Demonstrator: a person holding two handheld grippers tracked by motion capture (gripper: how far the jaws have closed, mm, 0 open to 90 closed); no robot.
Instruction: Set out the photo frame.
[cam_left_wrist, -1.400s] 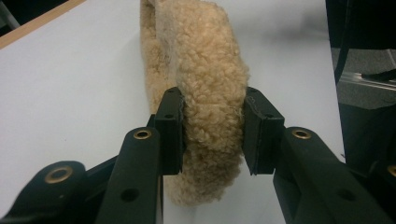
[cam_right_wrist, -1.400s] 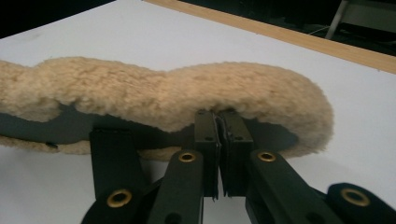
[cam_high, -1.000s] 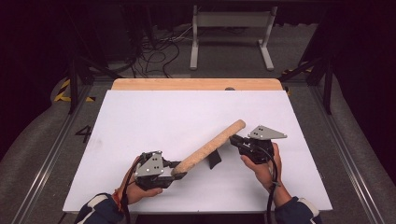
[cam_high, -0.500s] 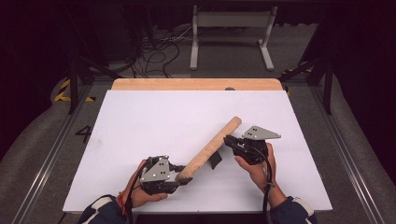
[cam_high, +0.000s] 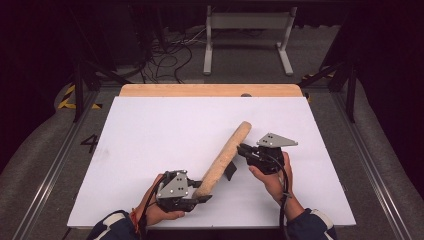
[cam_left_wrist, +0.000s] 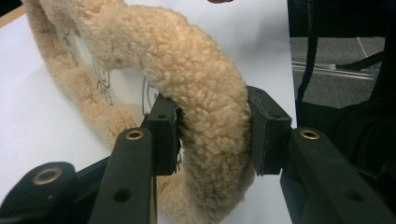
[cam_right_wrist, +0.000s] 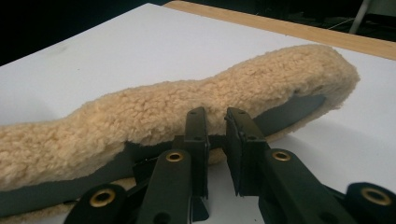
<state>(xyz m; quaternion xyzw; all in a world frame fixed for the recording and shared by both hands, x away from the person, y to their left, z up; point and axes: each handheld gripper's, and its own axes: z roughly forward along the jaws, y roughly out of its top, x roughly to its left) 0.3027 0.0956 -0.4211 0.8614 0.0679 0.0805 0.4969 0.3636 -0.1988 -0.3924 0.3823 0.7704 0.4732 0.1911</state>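
1. We read one mark: a dark "4" (cam_high: 90, 143) on the grey floor (cam_high: 45, 165) just left of the white sheet (cam_high: 165, 130). In the left gripper view some dark print shows on the sheet inside the fleece loop, too partial for us to read.
2. We see no vessel; the fleece cover (cam_high: 223, 159) is itself a loop, and in the left gripper view only the sheet shows through its middle.
3. In the high view the cover stands on edge, slanting from the near middle of the sheet up toward the right, held at both ends.
4. Our left gripper (cam_high: 196, 193) pinches the cover's near end: in its own view both pads press into the pile (cam_left_wrist: 210, 126). Its jaws have just been easing wider, with the fleece between them.
5. Our right gripper (cam_high: 241, 150) sits at the cover's right flank. Its jaws stand nearly together at the dark lining strip (cam_right_wrist: 289, 109), and they have just opened a little; we cannot tell whether they nip the strip.
6. The wooden table (cam_high: 210, 90) shows as a strip beyond the sheet's far edge. Wide bare sheet lies left of and beyond the cover; both hands work close to the near edge.
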